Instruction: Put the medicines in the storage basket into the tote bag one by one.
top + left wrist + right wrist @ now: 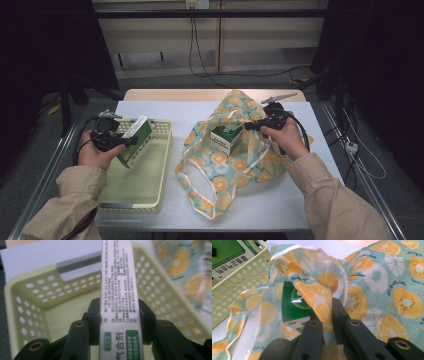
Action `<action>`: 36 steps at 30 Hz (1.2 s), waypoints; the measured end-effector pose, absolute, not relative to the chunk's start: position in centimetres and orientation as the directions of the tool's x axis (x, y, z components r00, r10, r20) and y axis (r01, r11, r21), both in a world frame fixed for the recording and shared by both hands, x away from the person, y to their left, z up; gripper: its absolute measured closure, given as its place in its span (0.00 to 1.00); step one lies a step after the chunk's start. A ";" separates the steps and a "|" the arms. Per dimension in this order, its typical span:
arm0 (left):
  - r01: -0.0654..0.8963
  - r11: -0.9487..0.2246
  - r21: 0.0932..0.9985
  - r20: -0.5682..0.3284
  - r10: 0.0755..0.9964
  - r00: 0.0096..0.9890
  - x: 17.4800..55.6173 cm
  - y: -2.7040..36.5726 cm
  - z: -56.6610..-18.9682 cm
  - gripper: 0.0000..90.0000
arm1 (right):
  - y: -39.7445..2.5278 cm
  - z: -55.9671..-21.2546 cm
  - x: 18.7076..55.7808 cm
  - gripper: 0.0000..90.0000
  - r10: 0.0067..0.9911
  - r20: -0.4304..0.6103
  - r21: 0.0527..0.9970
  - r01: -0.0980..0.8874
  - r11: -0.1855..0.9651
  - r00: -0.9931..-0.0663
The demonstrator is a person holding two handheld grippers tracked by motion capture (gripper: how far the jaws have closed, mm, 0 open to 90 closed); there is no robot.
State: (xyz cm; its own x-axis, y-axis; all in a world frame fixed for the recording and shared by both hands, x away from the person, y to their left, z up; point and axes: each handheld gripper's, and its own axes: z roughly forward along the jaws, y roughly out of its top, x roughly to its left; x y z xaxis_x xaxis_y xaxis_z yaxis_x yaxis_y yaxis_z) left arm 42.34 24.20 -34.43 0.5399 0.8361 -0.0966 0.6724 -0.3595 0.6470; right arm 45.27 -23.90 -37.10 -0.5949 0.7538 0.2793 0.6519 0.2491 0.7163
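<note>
My left gripper point(131, 141) is shut on a green and white medicine box point(136, 141), held tilted above the pale yellow perforated basket point(160, 172). In the left gripper view the box's white side point(119, 290) runs up between the jaws, over the basket point(30, 297). My right gripper point(248, 126) is shut on the edge of a fruit-print cloth bag point(240, 155), lifting its mouth. A second green and white box point(223, 138) stands inside the bag's opening. The right gripper view shows the cloth point(319, 297) pinched between the jaws, with the green box point(292, 307) partly covered behind it.
The basket and bag lie on a white sheet point(175, 112) over a wooden table. The bag's handles point(200, 192) trail toward the front edge. Cables run from both grippers off the table's sides.
</note>
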 end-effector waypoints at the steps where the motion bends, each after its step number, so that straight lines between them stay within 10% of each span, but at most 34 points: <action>1: 0.667 -0.357 0.654 -0.105 0.830 0.547 42.2 23.9 -34.1 0.70 | -23.9 -37.1 45.3 0.97 0.754 0.278 0.717 0.651 0.250 -0.595; 36: 0.455 -0.533 0.713 -0.141 0.528 0.838 38.8 7.7 -31.2 0.70 | -24.3 -36.1 44.9 0.97 0.755 0.273 0.734 0.637 0.238 -0.596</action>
State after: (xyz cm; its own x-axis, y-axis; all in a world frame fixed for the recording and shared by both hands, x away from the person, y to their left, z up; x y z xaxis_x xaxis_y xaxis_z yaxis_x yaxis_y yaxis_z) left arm 38.82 7.74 -31.21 0.8378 0.5276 -0.1408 0.4553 -0.5326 0.7135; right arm 44.93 -24.29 -36.08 -0.5963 0.7551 0.2726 0.6365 0.2378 0.7337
